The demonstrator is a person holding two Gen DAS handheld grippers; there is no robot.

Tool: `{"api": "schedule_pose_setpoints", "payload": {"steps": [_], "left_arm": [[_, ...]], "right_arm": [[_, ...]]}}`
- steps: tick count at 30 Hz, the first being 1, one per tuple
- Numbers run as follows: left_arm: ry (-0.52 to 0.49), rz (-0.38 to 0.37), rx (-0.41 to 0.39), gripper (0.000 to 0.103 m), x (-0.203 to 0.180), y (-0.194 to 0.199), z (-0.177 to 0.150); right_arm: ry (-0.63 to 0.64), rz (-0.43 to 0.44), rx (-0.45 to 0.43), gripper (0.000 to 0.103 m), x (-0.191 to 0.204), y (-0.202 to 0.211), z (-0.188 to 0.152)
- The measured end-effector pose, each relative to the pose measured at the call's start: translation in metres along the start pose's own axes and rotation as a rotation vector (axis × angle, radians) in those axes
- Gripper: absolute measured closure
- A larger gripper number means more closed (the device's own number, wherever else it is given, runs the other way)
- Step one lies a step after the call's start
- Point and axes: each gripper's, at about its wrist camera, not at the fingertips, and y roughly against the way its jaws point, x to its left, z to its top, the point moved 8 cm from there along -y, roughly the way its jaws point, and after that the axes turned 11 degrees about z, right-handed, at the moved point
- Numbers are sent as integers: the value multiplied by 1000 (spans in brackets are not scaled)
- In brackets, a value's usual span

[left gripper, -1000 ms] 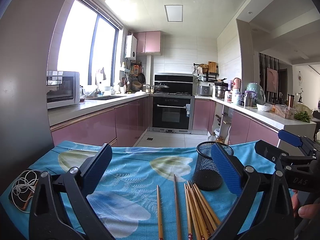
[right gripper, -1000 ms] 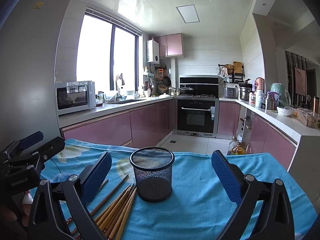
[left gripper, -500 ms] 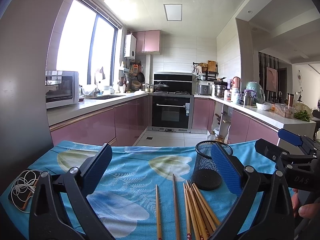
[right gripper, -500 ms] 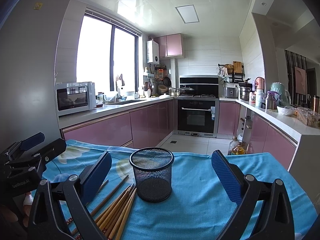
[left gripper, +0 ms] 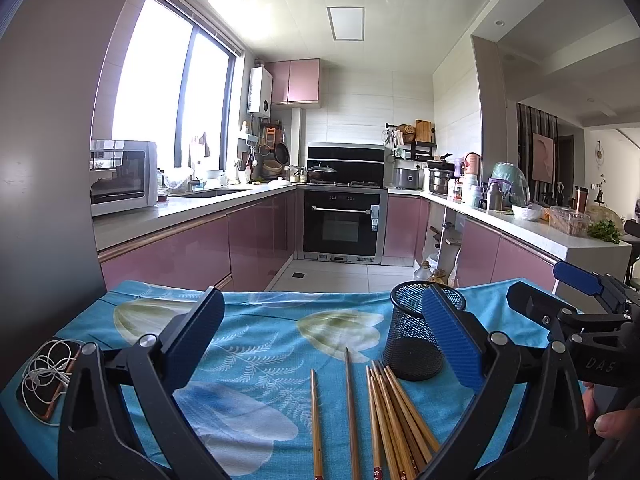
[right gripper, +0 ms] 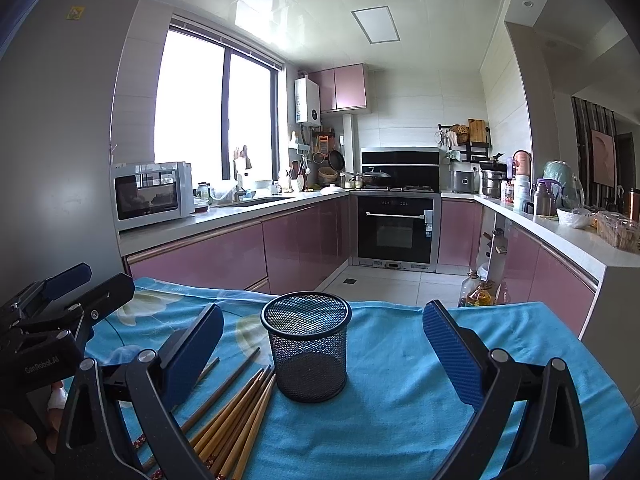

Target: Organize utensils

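wooden chopsticks (left gripper: 394, 420): slim, tan, tapered at the far tips, red-patterned at the near ends. lying loose on a blue floral tablecloth (left gripper: 256, 344), most fanned in a bundle just left of a black wire-mesh pen cup (right gripper: 306, 350), two singles apart further left. cup upright, nothing inside, dark base visible through the mesh. left gripper (left gripper: 320, 344) spread wide above the chopsticks, gripping nothing. right gripper (right gripper: 322, 354) likewise spread, framing the cup without touching. phone with coiled white earphones (left gripper: 46, 374) at the cloth's left edge.
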Motion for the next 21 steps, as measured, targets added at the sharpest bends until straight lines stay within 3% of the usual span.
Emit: {"api": "schedule_pose_setpoints", "payload": {"steps": [21], "left_arm": [[0,-1,4,6,-1,-1,-1]], "right_arm": [[-8,11,13,6,0,-1,-2]]}}
